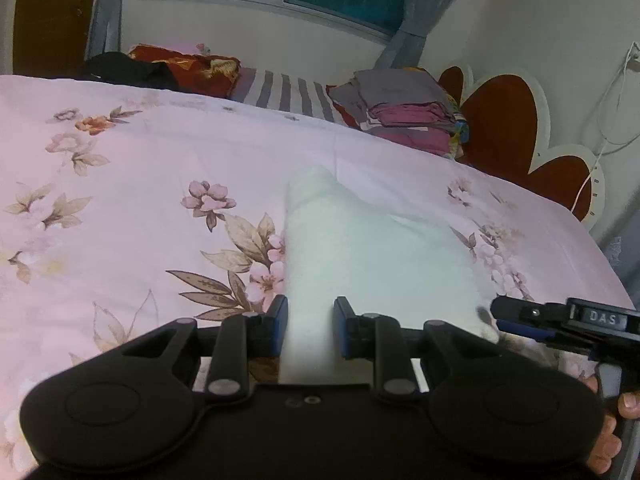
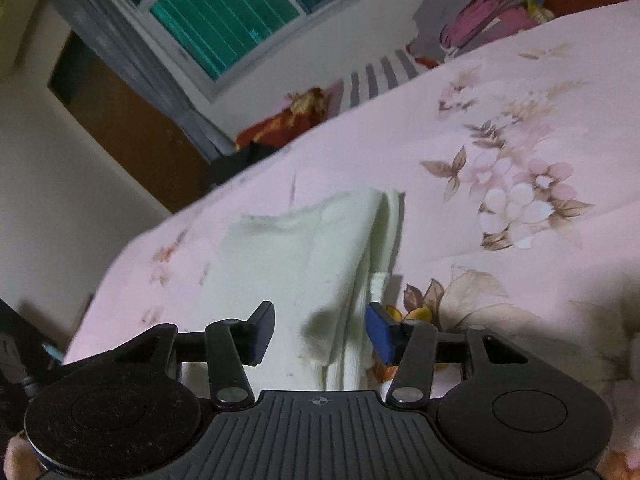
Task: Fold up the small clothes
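Note:
A small white garment (image 1: pixel 360 248) lies flat on the pink flowered bedsheet (image 1: pixel 120 200). My left gripper (image 1: pixel 311 328) hovers over its near left edge. The jaws stand a little apart and the white cloth shows in the gap, with no pad seen pressing on it. In the right wrist view the same garment (image 2: pixel 300 248) has a raised fold (image 2: pixel 376 248) running along its right side. My right gripper (image 2: pixel 320 332) stands open over that near edge, nothing pinched. Its tips (image 1: pixel 498 316) also show in the left wrist view, at the garment's near right corner.
A stack of folded clothes (image 1: pixel 408 116) sits at the bed's far side by a red flower-shaped headboard (image 1: pixel 500 128). A striped pillow (image 1: pixel 288 96), a red cushion (image 1: pixel 192 68) and a dark garment (image 1: pixel 120 68) lie along the far edge. A hand (image 1: pixel 608 440) holds the right gripper.

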Action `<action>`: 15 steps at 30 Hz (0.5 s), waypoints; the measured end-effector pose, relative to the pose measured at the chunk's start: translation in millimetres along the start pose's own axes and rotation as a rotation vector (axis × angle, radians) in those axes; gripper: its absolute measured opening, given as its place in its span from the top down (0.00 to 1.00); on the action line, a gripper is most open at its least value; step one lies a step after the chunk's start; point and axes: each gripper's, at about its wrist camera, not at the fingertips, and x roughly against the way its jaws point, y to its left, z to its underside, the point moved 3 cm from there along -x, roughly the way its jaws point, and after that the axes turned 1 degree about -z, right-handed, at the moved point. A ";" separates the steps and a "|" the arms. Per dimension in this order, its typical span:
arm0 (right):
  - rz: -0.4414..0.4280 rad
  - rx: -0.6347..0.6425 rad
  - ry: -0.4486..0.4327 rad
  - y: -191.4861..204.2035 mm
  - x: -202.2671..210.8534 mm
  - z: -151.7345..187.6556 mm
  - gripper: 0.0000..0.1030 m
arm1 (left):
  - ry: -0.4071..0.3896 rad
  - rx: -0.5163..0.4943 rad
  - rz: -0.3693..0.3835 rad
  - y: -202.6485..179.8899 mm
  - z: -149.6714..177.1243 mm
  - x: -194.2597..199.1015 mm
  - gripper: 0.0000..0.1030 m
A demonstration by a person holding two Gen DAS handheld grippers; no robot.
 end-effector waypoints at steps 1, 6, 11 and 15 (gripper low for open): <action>0.009 0.008 0.006 1.4 -4.9 0.6 0.50 | -0.002 0.001 0.012 1.7 0.4 -3.2 0.78; 0.043 0.050 0.028 10.2 -22.5 0.5 0.50 | 0.032 -0.020 0.050 8.2 -3.4 -25.1 0.77; 0.122 0.123 0.057 18.0 -46.1 1.1 0.81 | 0.058 -0.049 0.077 12.3 -7.0 -35.7 0.77; 0.167 0.203 0.030 30.6 -42.2 -0.9 0.89 | 0.060 -0.090 0.104 0.6 -10.3 -34.1 0.78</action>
